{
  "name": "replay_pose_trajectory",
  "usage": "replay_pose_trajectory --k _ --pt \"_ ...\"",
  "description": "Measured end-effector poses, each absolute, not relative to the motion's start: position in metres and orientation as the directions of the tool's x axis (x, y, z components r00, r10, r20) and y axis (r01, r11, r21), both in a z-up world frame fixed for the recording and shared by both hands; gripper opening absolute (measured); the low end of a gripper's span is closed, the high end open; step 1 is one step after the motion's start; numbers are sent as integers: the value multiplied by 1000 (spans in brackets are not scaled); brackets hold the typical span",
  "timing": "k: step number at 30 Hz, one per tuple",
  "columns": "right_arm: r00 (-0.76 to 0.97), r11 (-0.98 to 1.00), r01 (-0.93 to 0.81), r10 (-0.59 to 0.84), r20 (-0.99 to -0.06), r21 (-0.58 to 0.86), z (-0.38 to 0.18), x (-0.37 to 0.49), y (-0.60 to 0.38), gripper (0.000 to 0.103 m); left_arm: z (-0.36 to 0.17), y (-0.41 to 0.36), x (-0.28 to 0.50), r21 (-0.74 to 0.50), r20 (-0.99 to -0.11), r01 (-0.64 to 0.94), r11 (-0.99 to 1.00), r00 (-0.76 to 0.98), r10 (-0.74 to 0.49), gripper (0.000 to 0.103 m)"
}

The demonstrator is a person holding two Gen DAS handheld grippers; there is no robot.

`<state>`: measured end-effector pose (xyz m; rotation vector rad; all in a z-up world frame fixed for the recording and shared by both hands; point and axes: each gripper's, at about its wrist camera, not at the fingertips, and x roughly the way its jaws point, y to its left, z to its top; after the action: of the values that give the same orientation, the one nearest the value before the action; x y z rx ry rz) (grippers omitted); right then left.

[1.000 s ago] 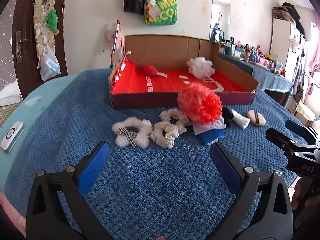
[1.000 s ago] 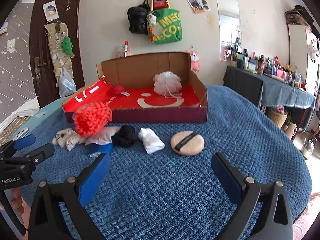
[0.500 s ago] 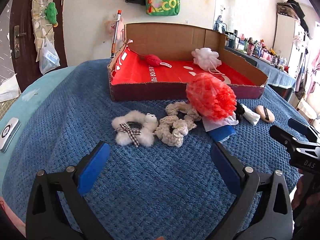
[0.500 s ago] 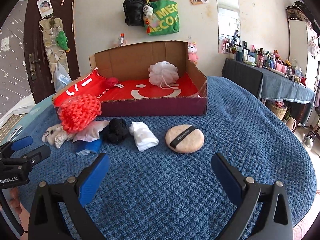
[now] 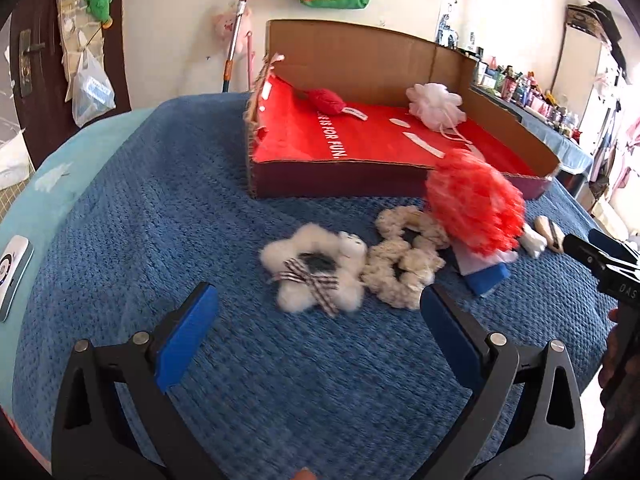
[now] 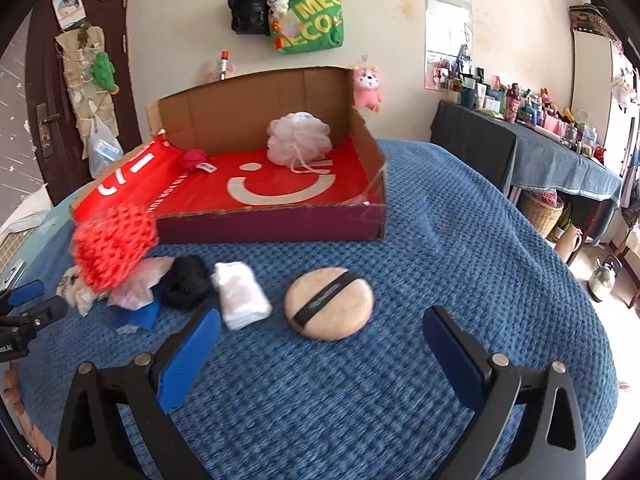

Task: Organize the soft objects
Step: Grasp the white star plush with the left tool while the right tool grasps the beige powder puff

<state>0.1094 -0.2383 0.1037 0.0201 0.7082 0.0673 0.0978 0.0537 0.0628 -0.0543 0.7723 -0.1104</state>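
A cardboard box [image 5: 336,176] [image 6: 280,224] with a red lining holds a white mesh puff [image 5: 434,105] [image 6: 299,138] and a small red ball [image 5: 326,101] [image 6: 194,159]. In front of it on the blue blanket lie a white fluffy scrunchie with a plaid bow [image 5: 316,276], a beige scrunchie [image 5: 404,260], a red mesh puff [image 5: 474,212] [image 6: 114,244], a black scrunchie [image 6: 187,282], a rolled white cloth [image 6: 240,294] and a tan powder puff [image 6: 329,302]. My left gripper [image 5: 318,316] is open just short of the white scrunchie. My right gripper [image 6: 322,336] is open just short of the powder puff.
The blue blanket [image 6: 460,260] covers a rounded table. A blue item under a pale bag [image 5: 490,276] lies beneath the red puff. A white device [image 5: 12,272] lies at the far left edge. A cluttered side table [image 6: 552,148] stands to the right.
Both grippers have moved forward toward the objects, which now look larger and nearer. Nothing has been gripped and the objects lie where they were.
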Motion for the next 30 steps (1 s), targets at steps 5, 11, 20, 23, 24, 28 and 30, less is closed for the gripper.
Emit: replay_pose_trajectory --k 5,11,20,23,24,28,30 --pt "726 999 -35 44 -687 27 100 124 -246 103 59 64 112 -133 -719 90 987 677 -159 102" --pt "680 998 -39 62 -731 48 95 141 -253 103 54 67 124 -153 -749 141 978 628 -208 100" --pt "627 997 -53 73 -775 51 86 155 -252 79 52 66 136 -109 -757 189 976 621 -205 86" --pt "629 997 -65 72 -774 41 86 154 -249 68 52 65 138 -127 -754 215 968 613 -235 70" --pt "630 997 -71 74 -773 38 86 153 -248 65 53 65 139 -126 -752 217 968 615 -236 63" --pt "641 995 -95 82 -763 28 88 149 -244 55 56 65 137 -122 -748 230 966 618 -242 50" --pt "652 995 -92 81 -754 27 91 147 -245 55 57 66 136 -125 -746 233 964 619 -246 49"
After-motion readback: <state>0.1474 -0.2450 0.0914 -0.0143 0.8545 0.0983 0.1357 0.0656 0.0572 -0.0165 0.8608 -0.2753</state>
